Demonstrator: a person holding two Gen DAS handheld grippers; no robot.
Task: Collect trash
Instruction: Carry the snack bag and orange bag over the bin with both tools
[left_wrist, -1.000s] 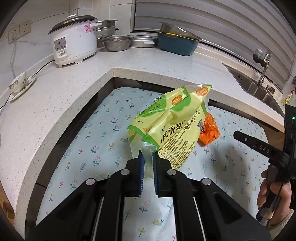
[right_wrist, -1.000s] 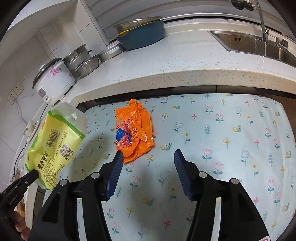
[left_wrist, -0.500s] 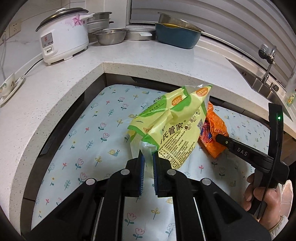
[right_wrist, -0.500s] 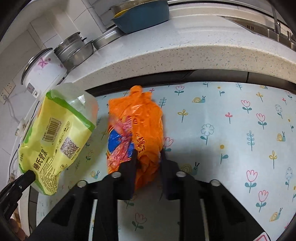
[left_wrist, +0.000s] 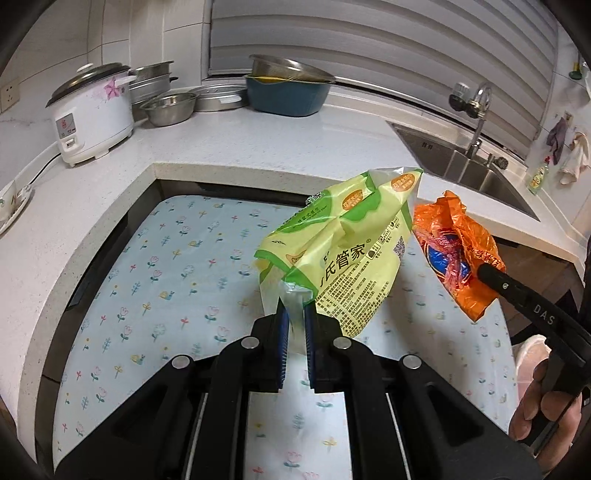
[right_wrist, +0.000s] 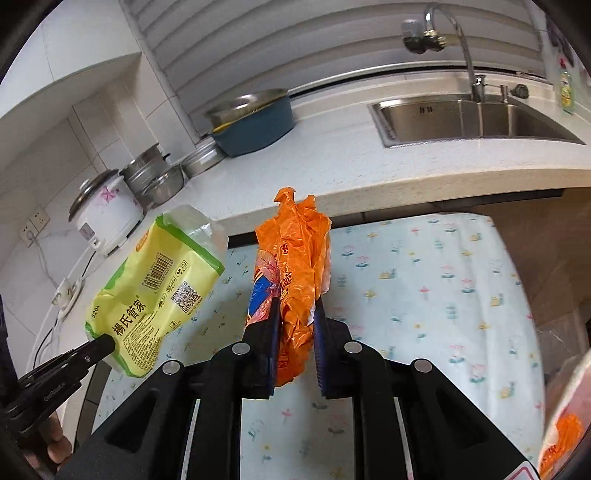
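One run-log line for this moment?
left gripper: shut on yellow-green bag | right gripper: just closed on orange wrapper | both lifted off floral mat

You are in a home kitchen. Note the sink (right_wrist: 476, 118), faucet (right_wrist: 454, 40), rice cooker (left_wrist: 92, 114) and steel bowls (left_wrist: 170, 108).

Both grippers are matte black plastic: the left gripper (left_wrist: 294, 325) and right gripper (right_wrist: 295, 325) each carry blue ribbed pads on their fingers (left_wrist: 282, 332), round silver screws, and white lettering along one arm.
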